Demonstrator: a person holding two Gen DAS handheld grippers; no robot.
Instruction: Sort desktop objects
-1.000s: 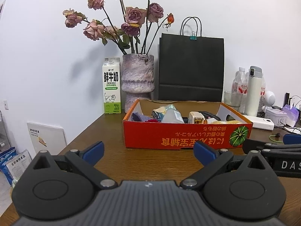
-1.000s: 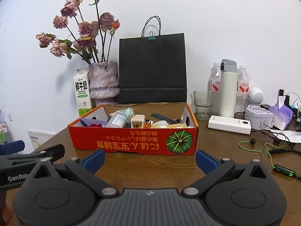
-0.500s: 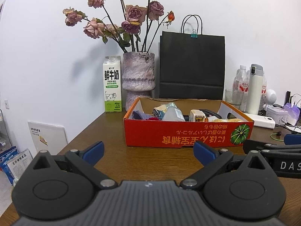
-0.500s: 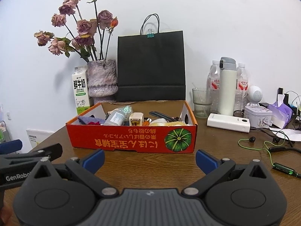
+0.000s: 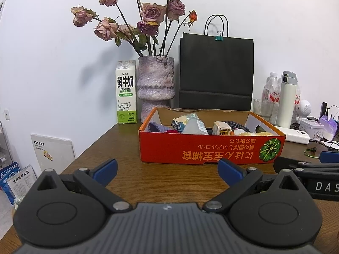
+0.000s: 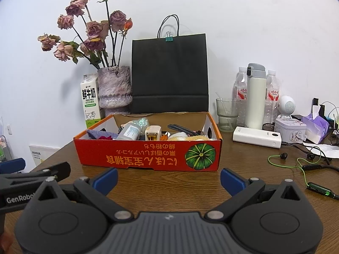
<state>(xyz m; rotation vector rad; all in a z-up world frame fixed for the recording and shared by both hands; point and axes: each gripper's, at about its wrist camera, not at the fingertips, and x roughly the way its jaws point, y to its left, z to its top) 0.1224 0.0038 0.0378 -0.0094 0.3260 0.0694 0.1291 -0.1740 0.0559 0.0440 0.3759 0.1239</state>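
Clutter fills the red box [image 6: 148,154] mid-worktop [image 6: 169,182]. We hold the left tool [image 5: 167,167] and right tool [image 6: 168,174] spread, empty, short of it. We judge the charger [image 6: 153,134] light, rigid: pinch its flat sides. The bottle [image 6: 128,133] looks slippery.

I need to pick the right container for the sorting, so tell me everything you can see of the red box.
The red box is a shallow open-topped cardboard tray, brown inside, with an orange rim. Its front wall carries orange print, upside down, and a green pumpkin picture at the right. It sits flat on the wooden table, in front of the black bag and the vase. It holds mixed items, including a bottle and a charger. Neither gripper touches it.
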